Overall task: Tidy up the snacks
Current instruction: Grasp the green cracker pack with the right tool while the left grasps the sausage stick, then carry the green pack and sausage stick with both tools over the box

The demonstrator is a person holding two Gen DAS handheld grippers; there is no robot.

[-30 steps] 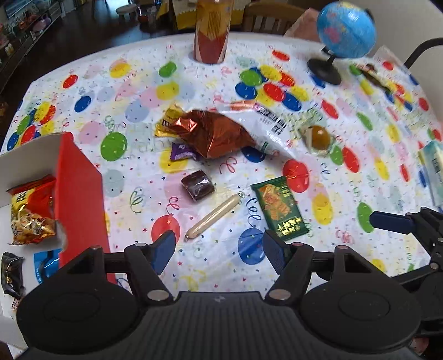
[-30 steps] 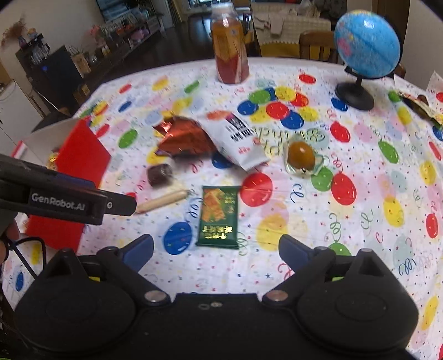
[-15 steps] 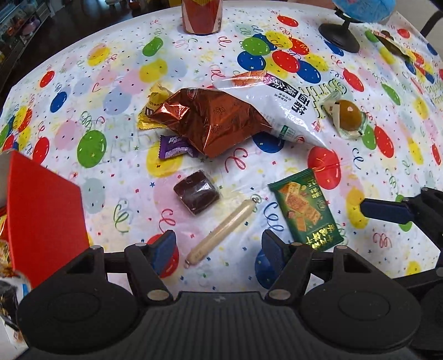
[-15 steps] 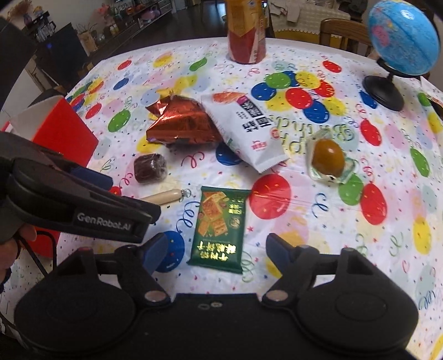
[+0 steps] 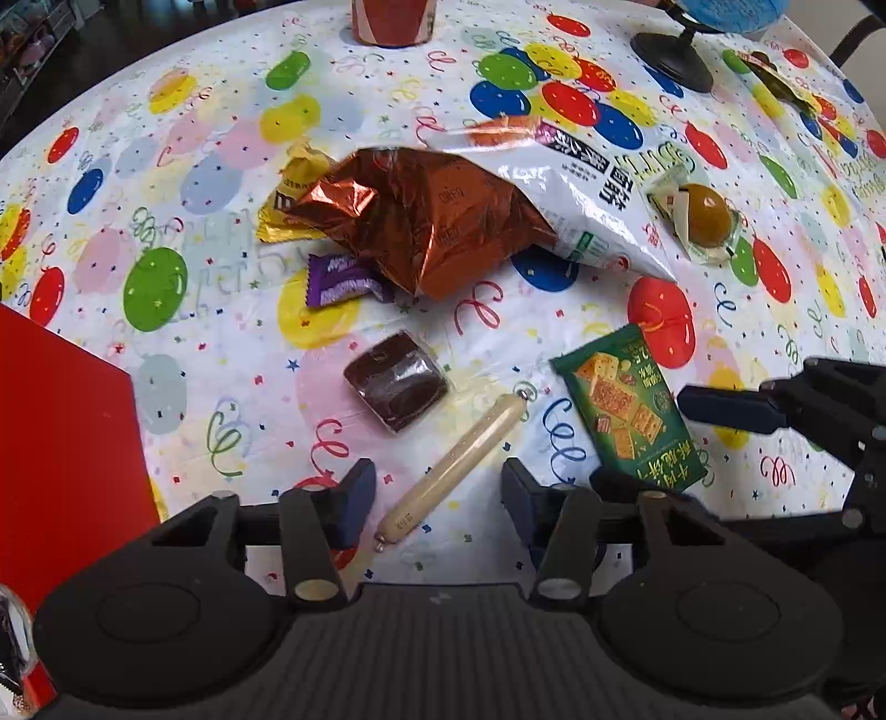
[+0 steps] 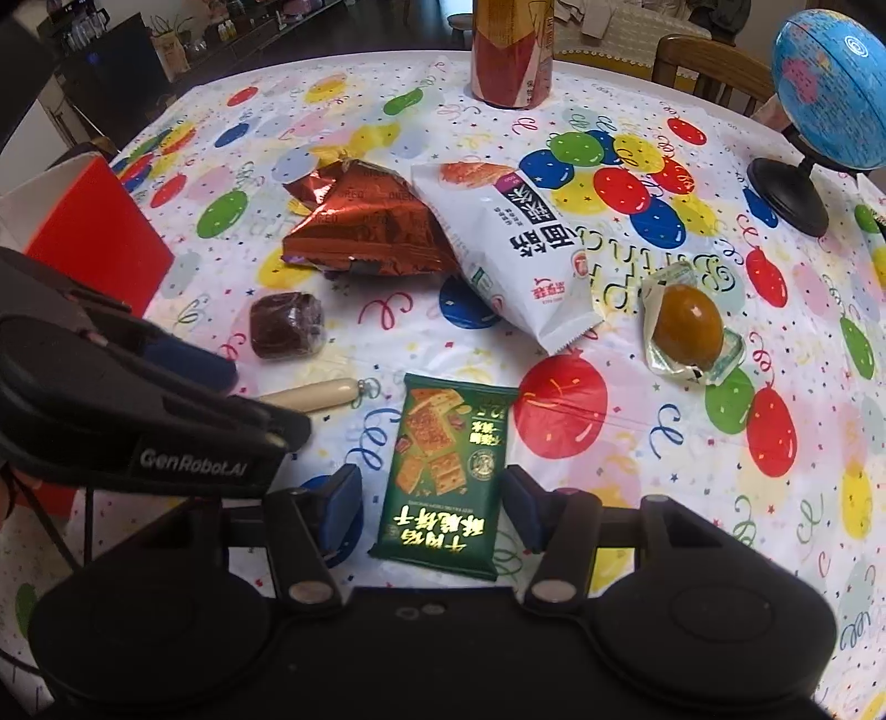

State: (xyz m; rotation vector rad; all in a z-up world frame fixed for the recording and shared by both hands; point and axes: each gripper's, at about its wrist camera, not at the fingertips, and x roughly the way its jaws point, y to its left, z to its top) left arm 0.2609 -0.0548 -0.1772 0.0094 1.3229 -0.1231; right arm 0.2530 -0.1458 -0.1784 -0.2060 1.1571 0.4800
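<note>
My left gripper is open, its fingers either side of the near end of a beige sausage stick lying on the balloon tablecloth. My right gripper is open, its fingers either side of a green cracker packet, also seen in the left wrist view. A dark brown wrapped cake lies beyond the sausage. Further back lie a copper foil bag, a white bag, a purple candy, a yellow packet and a packed braised egg.
A red box stands at the left, also in the right wrist view. A tall orange canister and a globe on a black stand are at the far side. A wooden chair is behind the table.
Both grippers have moved forward and down. The left now straddles the sausage stick; the right now straddles the green packet. Both stay open.
</note>
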